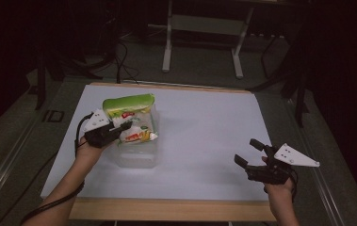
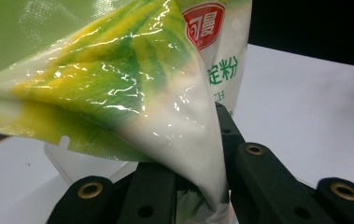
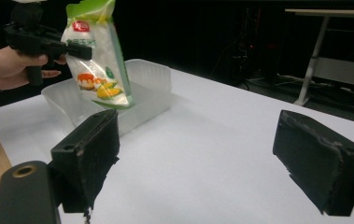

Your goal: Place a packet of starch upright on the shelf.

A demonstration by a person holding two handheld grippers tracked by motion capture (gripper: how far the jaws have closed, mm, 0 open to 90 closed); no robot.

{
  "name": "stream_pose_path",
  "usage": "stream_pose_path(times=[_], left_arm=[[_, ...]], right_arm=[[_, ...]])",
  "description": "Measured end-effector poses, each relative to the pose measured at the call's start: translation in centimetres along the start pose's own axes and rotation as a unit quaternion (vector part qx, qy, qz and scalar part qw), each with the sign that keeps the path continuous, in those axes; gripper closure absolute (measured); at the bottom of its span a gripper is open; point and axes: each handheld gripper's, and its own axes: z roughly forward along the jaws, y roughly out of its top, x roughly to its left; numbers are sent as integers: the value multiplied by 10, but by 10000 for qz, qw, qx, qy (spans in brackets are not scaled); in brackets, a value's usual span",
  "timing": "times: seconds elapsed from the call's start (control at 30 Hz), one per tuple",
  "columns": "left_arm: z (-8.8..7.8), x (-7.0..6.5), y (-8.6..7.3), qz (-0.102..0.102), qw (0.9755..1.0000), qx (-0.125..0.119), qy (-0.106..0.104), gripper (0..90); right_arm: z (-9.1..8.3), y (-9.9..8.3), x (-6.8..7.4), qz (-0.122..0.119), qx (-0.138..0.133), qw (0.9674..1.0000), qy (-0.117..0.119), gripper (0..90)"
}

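Note:
A green, white and yellow pouch (image 1: 133, 118) with red lettering hangs above a clear plastic tub (image 1: 137, 157). My left gripper (image 1: 123, 126) is shut on the pouch's side, and the bag (image 2: 132, 88) bulges over the jaws in the left gripper view. From the right gripper view the pouch (image 3: 97, 56) stands upright with its lower end inside the tub (image 3: 146, 81), and the left gripper (image 3: 79, 51) holds it from the left. My right gripper (image 1: 249, 151) stands open over the white mat (image 1: 204, 136) at the right, nothing between its jaws.
The white mat covers the table, with a wooden edge (image 1: 171, 209) along the front. A table frame with white legs (image 1: 166, 42) stands on the floor behind. Cables (image 1: 119, 61) lie on the floor at the back left.

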Motion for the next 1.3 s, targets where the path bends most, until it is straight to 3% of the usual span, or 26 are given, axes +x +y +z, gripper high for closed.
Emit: stream_pose_path(times=[0.2,0.3,0.37,0.63,0.7,0.93,1.03,1.07,1.2,1.27,1.3], left_arm=[[-3,3,6,104,9996,69,-271,828],[-2,-3,8,434,9985,187,-266,829],[1,-4,9,489,9982,269,-226,828],[5,3,-2,351,9988,209,-253,828],[6,6,-7,265,9988,240,-336,827],[18,8,-22,267,9968,463,-598,825],[18,10,-27,176,9974,399,-573,825],[18,9,-27,231,9975,400,-525,825],[19,2,-23,205,9973,643,-274,802],[21,-3,-21,359,9959,821,-124,716],[21,-4,-20,405,9960,794,-93,637]], right_arm=[[0,0,0,30,-12,10000,22,147],[1,0,0,42,-7,10000,24,147],[2,0,0,75,-3,10000,34,147],[1,0,-1,57,0,10000,41,147],[2,-1,-1,69,9,10000,43,147],[3,-3,0,36,44,10000,52,148],[2,-4,-2,58,56,10000,35,148],[2,-5,-2,74,58,10000,30,148],[3,-6,-2,72,83,9999,36,148],[3,-6,-2,67,82,9999,49,148],[4,-6,-2,67,83,9999,54,148]])
